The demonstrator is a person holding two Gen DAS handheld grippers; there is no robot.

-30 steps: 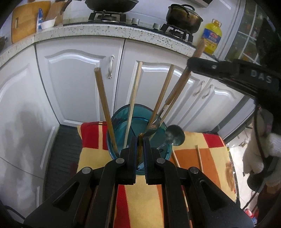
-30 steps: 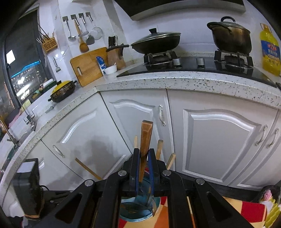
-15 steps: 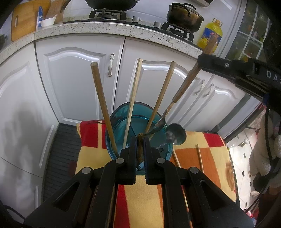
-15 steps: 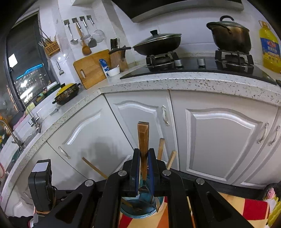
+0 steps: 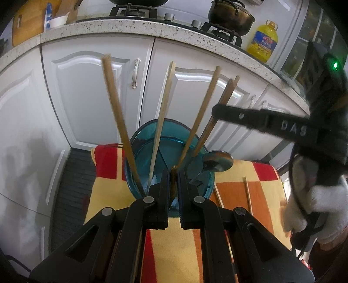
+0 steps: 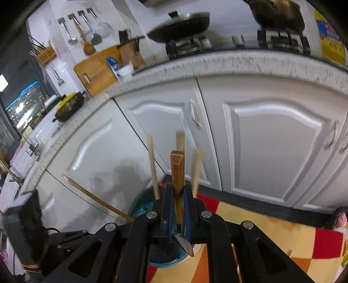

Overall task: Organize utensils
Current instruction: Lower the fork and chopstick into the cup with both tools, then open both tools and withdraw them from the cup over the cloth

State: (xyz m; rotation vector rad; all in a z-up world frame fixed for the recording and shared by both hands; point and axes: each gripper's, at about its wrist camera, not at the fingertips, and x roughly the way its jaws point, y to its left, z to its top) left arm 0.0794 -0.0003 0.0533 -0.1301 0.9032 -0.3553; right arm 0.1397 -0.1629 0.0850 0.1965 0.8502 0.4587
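A teal glass holder (image 5: 152, 143) stands on a red, yellow and orange checked cloth (image 5: 174, 246). Several wooden-handled utensils (image 5: 115, 104) lean out of it. My left gripper (image 5: 173, 185) is shut on the holder's near rim. My right gripper (image 6: 178, 209) is shut on a wooden-handled knife (image 6: 178, 172), blade tip down over the holder (image 6: 139, 206). In the left wrist view the right gripper (image 5: 219, 111) clamps that handle (image 5: 228, 91) above the holder. A metal ladle bowl (image 5: 217, 160) rests at the holder's right side.
Loose chopsticks (image 5: 248, 193) lie on the cloth right of the holder. White cabinet doors (image 5: 87, 91) stand close behind. The counter above carries a stove with pots (image 5: 230, 16) and an oil bottle (image 5: 262, 43). My white-gloved hand (image 5: 315, 209) is at the right.
My right gripper has come down with the knife, bringing its blade into the holder's mouth. The left gripper has kept its hold on the rim.
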